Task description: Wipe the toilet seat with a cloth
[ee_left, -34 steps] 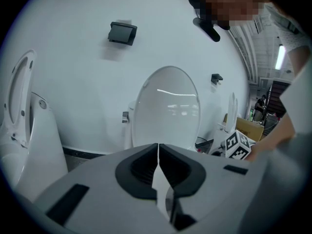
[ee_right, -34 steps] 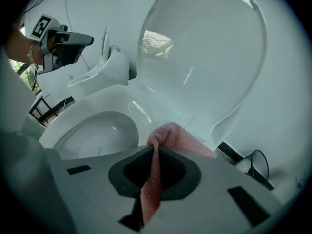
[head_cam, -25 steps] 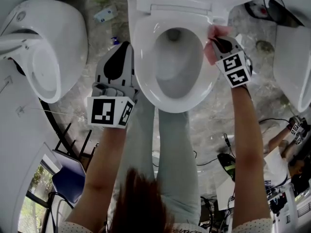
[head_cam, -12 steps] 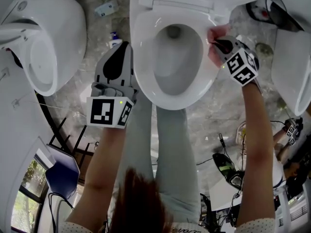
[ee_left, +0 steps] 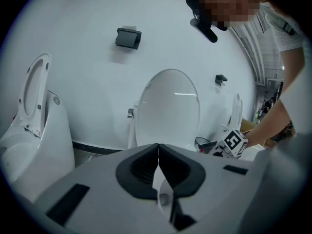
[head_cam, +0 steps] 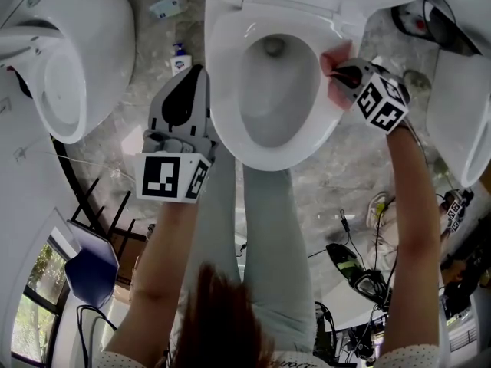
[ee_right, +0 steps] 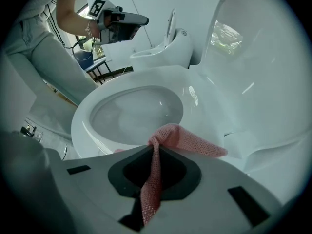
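While a second toilet (head_cam: 92, 44) stands at the far left, the left hand-held gripper (head_cam: 199, 75) hangs above the grey floor (head_cam: 146, 90), just left of the toilet seat (head_cam: 224, 106). Its jaws are pressed together with nothing between them. The seat is down, with the lid (ee_right: 253, 67) raised behind it. A pink cloth (head_cam: 336, 90) lies against the seat's right rim, near the hinge. It is pinched in the closed jaws of the right hand-held gripper (head_cam: 345, 73), bunched between them and spreading out in front. A third toilet (head_cam: 460, 106) stands further right.
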Motion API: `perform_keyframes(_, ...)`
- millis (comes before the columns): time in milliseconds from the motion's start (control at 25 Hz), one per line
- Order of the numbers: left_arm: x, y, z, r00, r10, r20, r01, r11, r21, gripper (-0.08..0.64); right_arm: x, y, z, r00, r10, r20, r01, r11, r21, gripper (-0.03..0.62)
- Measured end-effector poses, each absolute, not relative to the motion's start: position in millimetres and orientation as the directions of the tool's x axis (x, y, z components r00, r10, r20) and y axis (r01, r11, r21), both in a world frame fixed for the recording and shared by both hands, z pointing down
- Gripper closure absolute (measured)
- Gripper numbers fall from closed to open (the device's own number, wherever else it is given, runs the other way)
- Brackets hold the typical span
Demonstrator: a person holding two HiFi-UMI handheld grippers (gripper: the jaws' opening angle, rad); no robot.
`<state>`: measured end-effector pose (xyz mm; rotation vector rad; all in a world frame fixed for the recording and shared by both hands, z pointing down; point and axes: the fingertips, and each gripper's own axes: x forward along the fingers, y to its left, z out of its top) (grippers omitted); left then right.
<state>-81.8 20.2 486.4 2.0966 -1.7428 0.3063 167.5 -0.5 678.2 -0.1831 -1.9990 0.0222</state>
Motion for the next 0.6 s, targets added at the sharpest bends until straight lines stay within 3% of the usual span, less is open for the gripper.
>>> perform_keyframes(600, -88, 22, 489, 0.207, -0.888, 0.410, -0.975, -0.153, 0.161, 0.555, 170, 59, 687, -0.414, 0.202, 0.887, 0.057, 0.979, -0.197, 0.557)
